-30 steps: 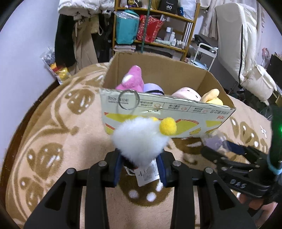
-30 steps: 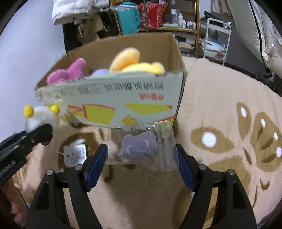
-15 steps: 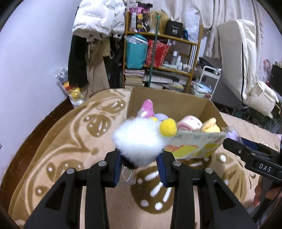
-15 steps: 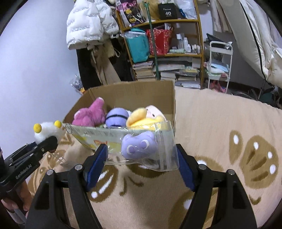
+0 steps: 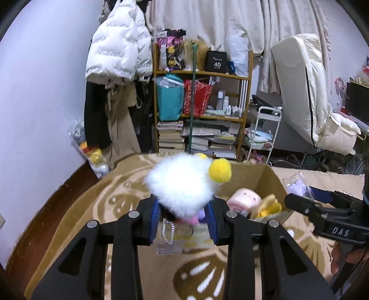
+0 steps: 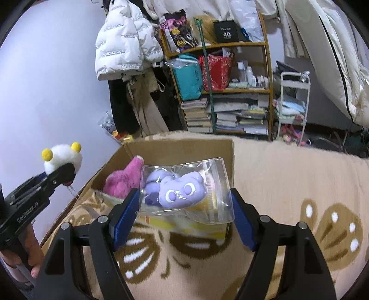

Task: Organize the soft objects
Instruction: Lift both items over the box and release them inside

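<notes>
- Left wrist view: the left gripper has its blue pads clamped tight on a white fluffy toy with yellow pom-poms, held in the air at the near left edge of an open cardboard box; a bead chain and a paper tag hang below the toy.
- The box sits on a beige blanket with a brown pattern. Inside it are a pink toy, a pale pink round toy and a yellow toy.
- Right wrist view: the right gripper has its fingers spread wide yet pressed on both sides of a clear zip bag containing a purple toy, held above the box's near edge.
- A hand grips the left tool's handle at the lower left of this view.
- Behind the blanket stands a wooden shelf loaded with a teal bag, a red bag, bottles and stacked books.
- A white puffer jacket hangs over dark clothes against the pale wall, left of the shelf.
- To the right are a small white cart, a cream-coloured padded thing leaning upright and pale curtains.
</notes>
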A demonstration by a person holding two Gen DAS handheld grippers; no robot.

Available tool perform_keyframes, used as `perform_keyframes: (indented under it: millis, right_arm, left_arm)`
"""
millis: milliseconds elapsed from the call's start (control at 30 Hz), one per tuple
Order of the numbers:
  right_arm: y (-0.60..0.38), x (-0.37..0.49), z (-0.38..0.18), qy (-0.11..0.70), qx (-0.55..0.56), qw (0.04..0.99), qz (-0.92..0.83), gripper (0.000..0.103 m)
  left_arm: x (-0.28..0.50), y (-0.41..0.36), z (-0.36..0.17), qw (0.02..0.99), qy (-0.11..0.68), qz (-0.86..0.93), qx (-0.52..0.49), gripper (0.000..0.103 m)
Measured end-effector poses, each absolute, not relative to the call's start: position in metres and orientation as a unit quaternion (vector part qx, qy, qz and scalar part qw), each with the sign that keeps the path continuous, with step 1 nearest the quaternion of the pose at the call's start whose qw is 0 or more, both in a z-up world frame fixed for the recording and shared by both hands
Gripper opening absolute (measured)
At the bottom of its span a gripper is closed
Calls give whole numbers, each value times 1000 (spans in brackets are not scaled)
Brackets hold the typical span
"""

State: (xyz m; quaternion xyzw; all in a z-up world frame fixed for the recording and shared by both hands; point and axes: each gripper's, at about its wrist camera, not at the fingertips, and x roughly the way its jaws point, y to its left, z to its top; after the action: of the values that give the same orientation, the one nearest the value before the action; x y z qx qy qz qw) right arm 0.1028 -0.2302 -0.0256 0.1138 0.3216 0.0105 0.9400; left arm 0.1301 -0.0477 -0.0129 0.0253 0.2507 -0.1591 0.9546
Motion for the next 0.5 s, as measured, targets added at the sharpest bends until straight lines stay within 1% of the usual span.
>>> perform_keyframes:
  millis: [167, 267, 367, 500]
  right_arm:
    - [-232, 117, -20, 301, 104, 948, 19, 80]
    - [-232, 126, -20, 291, 98, 951, 22, 80]
    - [-232, 135, -29, 295, 85, 952, 13, 80]
    - [-235, 145, -46, 307, 93, 947, 14, 80]
  left_arm:
    - [147, -61, 4, 959, 222, -172, 37, 33]
    - [161, -70, 5, 958, 226, -174, 36, 33]
    - [168, -72, -7, 953, 245, -174, 28, 34]
    - [178, -80, -35, 943, 276, -183, 33, 34]
